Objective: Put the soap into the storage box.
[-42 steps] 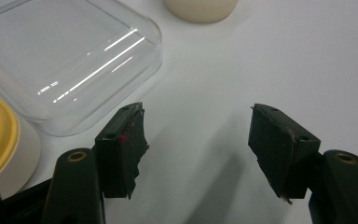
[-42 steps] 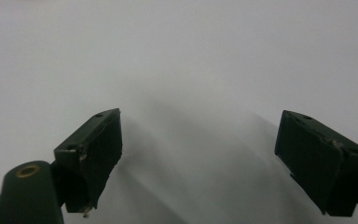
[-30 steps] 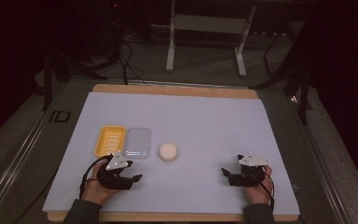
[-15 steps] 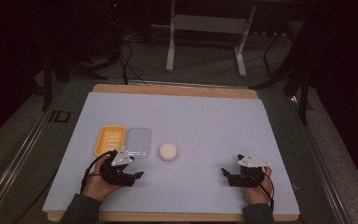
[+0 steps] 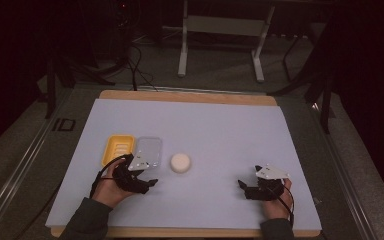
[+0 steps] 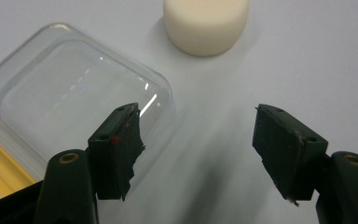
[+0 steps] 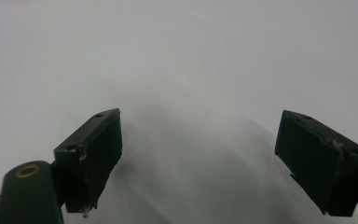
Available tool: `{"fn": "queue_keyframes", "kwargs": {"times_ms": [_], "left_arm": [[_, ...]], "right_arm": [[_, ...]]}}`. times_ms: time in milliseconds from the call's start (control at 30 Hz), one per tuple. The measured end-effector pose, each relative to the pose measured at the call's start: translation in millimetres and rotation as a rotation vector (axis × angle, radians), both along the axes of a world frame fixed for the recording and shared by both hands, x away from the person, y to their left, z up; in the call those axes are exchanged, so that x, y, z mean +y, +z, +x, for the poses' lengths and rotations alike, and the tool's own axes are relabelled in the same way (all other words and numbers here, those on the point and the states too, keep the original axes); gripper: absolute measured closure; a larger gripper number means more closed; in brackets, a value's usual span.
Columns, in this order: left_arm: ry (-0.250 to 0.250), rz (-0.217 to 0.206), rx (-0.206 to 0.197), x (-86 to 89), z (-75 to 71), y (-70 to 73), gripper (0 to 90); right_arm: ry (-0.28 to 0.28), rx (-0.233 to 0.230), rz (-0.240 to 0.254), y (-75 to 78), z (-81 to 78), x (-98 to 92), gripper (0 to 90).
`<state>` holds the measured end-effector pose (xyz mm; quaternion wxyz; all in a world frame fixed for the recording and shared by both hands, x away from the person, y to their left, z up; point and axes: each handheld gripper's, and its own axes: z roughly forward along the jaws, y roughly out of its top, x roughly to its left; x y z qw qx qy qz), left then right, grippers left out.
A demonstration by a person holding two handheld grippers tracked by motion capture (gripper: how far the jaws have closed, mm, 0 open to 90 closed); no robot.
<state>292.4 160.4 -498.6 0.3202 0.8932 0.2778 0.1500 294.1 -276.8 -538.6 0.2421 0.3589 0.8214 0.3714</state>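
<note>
Since a second ago your left gripper (image 5: 147, 184) has lifted and drifted a little toward the puck (image 5: 180, 162), and its fingers (image 6: 119, 147) have just been opening; they stand apart now with nothing between them but bare worktop (image 5: 215, 130). Your right gripper (image 5: 244, 189) has kept its place near the front right corner, fingers (image 7: 93, 149) spread wide over plain worktop, holding nothing.

You have three things in a row left of centre, toward the front edge. Nearest the left edge lies the tray (image 5: 118, 149), a yellow rounded rectangle with a raised rim, its long axis running from front edge to back edge. Just beside it, on the side toward the centre, lies the lid (image 5: 149, 148), clear glossy plastic, a shallow dome with rounded corners, long axis parallel to the tray's. From your left gripper view the lid (image 6: 74, 98) catches highlights along its curved edge, and one finger stands over its near corner; whether it touches, you cannot tell. Apart from the lid sits the puck (image 6: 206, 23), a matte cream short cylinder lying flat, with soft edges. Your worktop is a smooth pale sheet on a wooden board.
</note>
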Motion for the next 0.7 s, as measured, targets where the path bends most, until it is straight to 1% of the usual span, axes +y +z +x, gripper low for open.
{"fn": "queue_keyframes", "kwargs": {"times_ms": [33, 167, 233, 300, 433, 533, 567, 700], "left_arm": [[-0.005, 0.011, -0.002, -2.3, 3.0, 1.9, 32.2], [-0.011, 0.015, 0.006, -4.6, 9.3, 3.5, 31.5], [-0.016, 0.038, 0.004, -7.3, 14.0, 5.4, 31.0], [-0.02, 0.043, 0.003, -8.6, 16.7, 6.7, 30.6], [-0.013, 0.046, 0.004, -11.4, 21.9, 7.5, 29.0], [-0.02, 0.043, 0.007, -13.2, 23.4, 8.1, 28.7], [-0.033, 0.048, 0.009, -15.3, 25.1, 9.1, 28.8], [-0.052, 0.064, 0.013, -19.6, 29.0, 10.9, 28.8]], "right_arm": [[0.0, -0.001, -0.001, -0.1, -0.1, 0.1, 14.6], [0.002, -0.004, -0.007, -0.1, -0.4, 0.6, 14.6], [0.001, -0.004, -0.006, -0.1, -0.4, 0.5, 14.6], [0.0, -0.004, -0.004, 0.0, -0.4, 0.3, 14.6], [0.0, -0.002, -0.006, 0.0, -0.4, 0.4, 14.6], [0.001, 0.0, -0.006, -0.2, -0.2, 0.6, 14.6], [0.002, 0.0, -0.009, -0.2, -0.1, 0.7, 14.6], [0.001, 0.001, -0.005, 0.1, -0.2, 0.2, 14.6]]}}
